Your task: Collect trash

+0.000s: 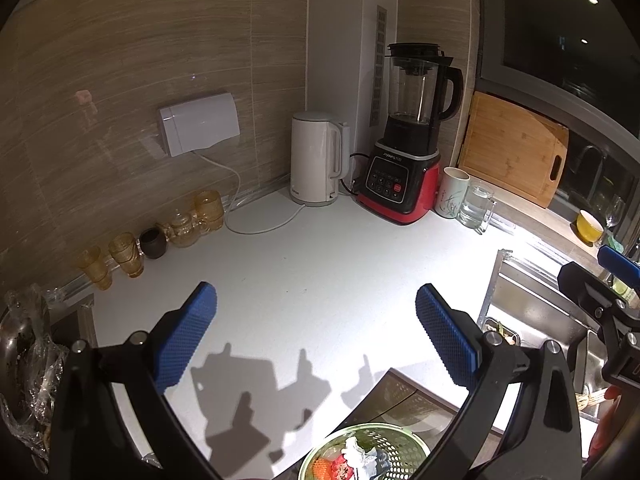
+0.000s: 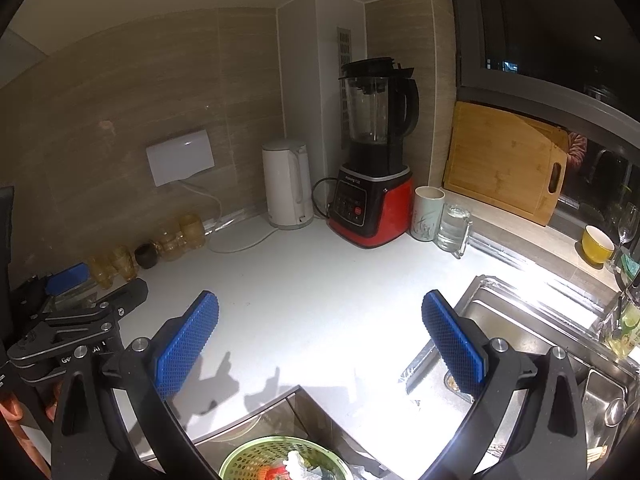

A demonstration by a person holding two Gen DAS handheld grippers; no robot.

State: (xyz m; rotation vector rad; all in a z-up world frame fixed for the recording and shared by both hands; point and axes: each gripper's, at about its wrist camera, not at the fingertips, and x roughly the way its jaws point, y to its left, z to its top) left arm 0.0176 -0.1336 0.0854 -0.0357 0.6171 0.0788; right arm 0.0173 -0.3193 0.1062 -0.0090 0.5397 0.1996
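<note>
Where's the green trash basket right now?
The green basket sits low at the bottom centre of both wrist views, below the white counter's front edge, already holding crumpled trash.

- White worktop (image 1: 320,280), brightly lit
- White plastic kettle (image 1: 316,158)
- Red-and-black blender (image 1: 408,140)
- Pale ceramic cup (image 1: 452,192)
- Clear glass mug (image 1: 476,206)
- Amber glass tumblers (image 1: 126,254) along the wall

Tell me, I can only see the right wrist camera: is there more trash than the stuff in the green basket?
Observer: Yes. The left wrist view shows crumpled clear plastic at the far left edge, past the amber glasses.
Operator: Is the left gripper holding any of it?
Observer: No. The left gripper has its fingers wide apart, with only bare white counter between them.
</note>
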